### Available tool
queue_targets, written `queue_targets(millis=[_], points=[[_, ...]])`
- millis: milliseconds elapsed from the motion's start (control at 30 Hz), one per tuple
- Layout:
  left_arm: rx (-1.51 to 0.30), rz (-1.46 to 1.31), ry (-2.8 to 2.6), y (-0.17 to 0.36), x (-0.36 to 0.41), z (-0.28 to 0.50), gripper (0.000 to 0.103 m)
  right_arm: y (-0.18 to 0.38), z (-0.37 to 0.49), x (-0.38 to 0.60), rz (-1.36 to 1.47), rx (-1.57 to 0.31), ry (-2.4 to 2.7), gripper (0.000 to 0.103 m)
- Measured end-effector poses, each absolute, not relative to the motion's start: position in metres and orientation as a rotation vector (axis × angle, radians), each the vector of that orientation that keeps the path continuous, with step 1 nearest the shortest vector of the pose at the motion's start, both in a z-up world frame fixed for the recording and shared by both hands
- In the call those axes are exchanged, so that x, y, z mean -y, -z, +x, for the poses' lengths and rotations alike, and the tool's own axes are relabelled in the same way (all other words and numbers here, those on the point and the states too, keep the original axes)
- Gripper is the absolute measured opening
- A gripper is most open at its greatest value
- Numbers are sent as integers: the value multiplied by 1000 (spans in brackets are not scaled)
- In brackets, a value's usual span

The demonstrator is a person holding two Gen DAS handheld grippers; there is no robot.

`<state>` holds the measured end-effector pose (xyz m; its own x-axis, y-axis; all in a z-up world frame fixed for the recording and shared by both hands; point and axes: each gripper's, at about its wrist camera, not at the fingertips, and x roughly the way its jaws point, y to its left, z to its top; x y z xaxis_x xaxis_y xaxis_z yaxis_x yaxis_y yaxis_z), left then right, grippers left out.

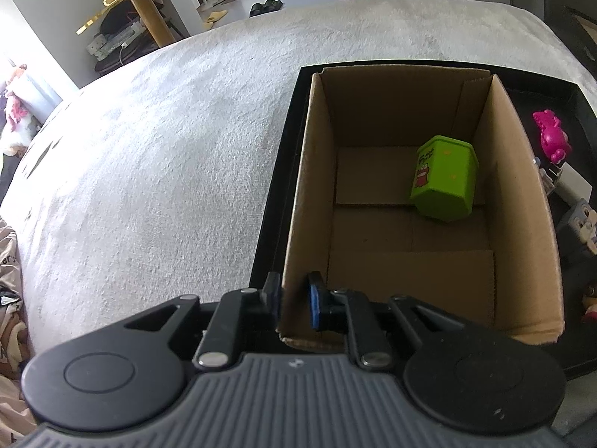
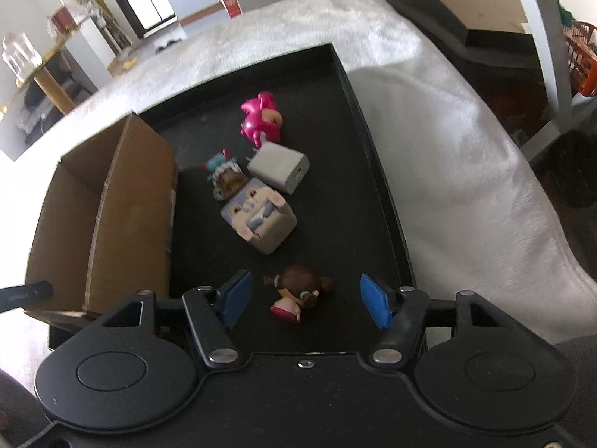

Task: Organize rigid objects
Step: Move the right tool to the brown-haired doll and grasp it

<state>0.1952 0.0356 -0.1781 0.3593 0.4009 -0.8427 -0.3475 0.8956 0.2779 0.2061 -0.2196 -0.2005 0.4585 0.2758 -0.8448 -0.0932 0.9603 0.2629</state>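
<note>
Doll figurine between my right gripper pads, untouched: light, stiff, glossy, slip-prone; grasp round head. Left gripper clamps cardboard box wall.

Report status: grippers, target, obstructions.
Left gripper shut on cardboard box wall. Right gripper open around doll figurine, no contact yet. Nothing blocking.

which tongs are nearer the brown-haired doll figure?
Right. The right tongs straddle the brown-haired doll on the black tray, pads not yet touching it. The left tongs are clamped on the cardboard box wall, away from it.
</note>
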Motion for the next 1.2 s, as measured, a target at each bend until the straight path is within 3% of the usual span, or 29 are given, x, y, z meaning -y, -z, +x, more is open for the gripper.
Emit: queue_targets(millis=[567, 800, 1200], points=[[-1101, 47, -481, 180, -38, 194, 15, 226, 217, 193, 128, -1142, -245, 63], [-1103, 66, -482, 179, -34, 195, 15, 234, 223, 185, 94, -1155, -240, 44], [-1101, 59, -482, 179, -35, 195, 15, 227, 218, 187, 98, -1145, -265, 42]])
